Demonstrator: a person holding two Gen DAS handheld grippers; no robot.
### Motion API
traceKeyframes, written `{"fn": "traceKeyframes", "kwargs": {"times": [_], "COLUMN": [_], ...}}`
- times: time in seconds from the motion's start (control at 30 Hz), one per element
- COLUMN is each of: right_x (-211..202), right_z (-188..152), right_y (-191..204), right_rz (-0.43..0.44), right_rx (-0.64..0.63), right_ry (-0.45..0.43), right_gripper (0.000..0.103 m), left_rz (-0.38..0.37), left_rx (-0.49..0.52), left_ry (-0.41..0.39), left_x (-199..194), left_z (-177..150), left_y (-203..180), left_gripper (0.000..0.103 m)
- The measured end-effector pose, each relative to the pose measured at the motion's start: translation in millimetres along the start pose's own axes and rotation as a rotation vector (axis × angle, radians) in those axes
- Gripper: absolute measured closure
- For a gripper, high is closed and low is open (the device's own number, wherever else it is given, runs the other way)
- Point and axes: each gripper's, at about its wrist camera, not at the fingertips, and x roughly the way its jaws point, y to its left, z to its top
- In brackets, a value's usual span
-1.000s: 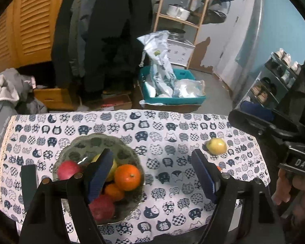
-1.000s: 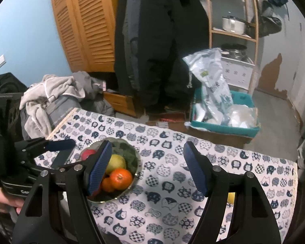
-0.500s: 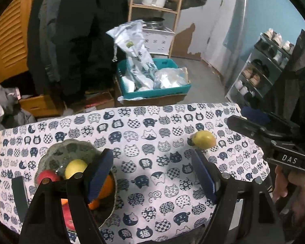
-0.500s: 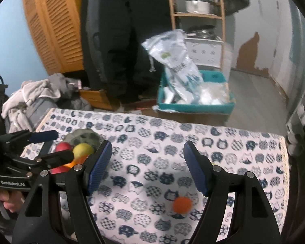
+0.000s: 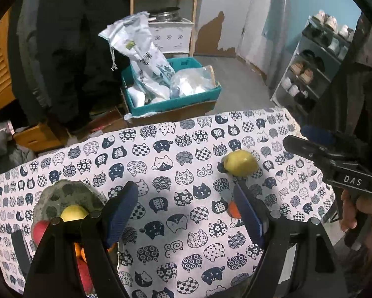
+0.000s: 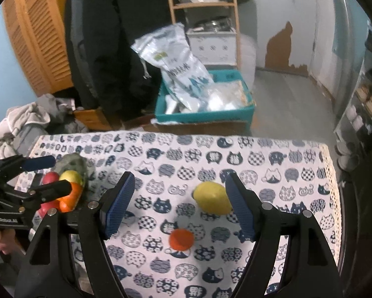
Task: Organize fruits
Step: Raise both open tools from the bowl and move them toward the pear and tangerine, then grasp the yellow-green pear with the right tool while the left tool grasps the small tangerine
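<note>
Cat-printed cloth covers my counter (image 6: 260,159); a bowl (image 6: 73,162) of fruit sits at its left end, well apart from a loose lemon (image 6: 212,201) and smaller orange (image 6: 181,239). My right tongs (image 6: 178,204) are opening, empty, above both; my left tongs (image 5: 183,214) hover half-open and empty. A glancing close could send the round lemon rolling off the counter's edge.

The room is dim, but the cat-print tablecloth (image 5: 186,173) is lit from above, and soft gray shadows fall on it near the lemon (image 6: 213,201). Both pictures bend round with black corners. The right wrist view is a bit blurry beyond the tablecloth.
</note>
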Motion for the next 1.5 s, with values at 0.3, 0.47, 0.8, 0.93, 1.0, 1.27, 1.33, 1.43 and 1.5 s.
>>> {"fn": "traceKeyframes", "kwargs": {"times": [0.3,0.47,0.8,0.93,1.0,1.27,1.33,1.43,1.5], "right_x": [57.0,94.3,152.3,165.7,172.8,193.8,194.1,193.2,191.6], "right_z": [-5.1,-11.2,-28.7,-31.6,-34.2,-43.4,-44.2,-46.1,-47.7], "right_y": [-26.3,-33.4,-44.0,-43.4,-43.5,-43.7,-42.9,-44.9,-45.9], "right_rz": [-0.03,-0.035,-0.03,-0.056,-0.068,-0.09,-0.098,-0.095,-0.099], "right_rx": [0.008,-0.019,-0.022,-0.051,-0.061,-0.07,-0.072,-0.061,-0.049], "right_ry": [0.116,0.199,0.336,0.359,0.372,0.423,0.413,0.405,0.398], "right_gripper": [0.027,0.027,0.027,0.025,0.025,0.026,0.027,0.028,0.029], "left_rz": [0.027,0.022,-0.002,-0.027,-0.036,-0.046,-0.048,-0.055,-0.062], "left_rx": [0.036,0.024,-0.009,-0.037,-0.042,-0.044,-0.044,-0.038,-0.035], "left_ry": [0.084,0.136,0.216,0.248,0.257,0.277,0.277,0.274,0.273], "left_x": [56.3,88.2,135.0,149.1,153.9,161.5,162.0,160.7,158.9], "left_z": [3.2,3.6,1.9,-2.2,-4.7,-10.2,-10.7,-11.3,-11.9], "left_y": [-3.7,2.3,9.8,13.7,14.5,15.6,14.8,11.3,8.4], "left_gripper": [0.023,0.023,0.023,0.023,0.023,0.023,0.023,0.023,0.023]}}
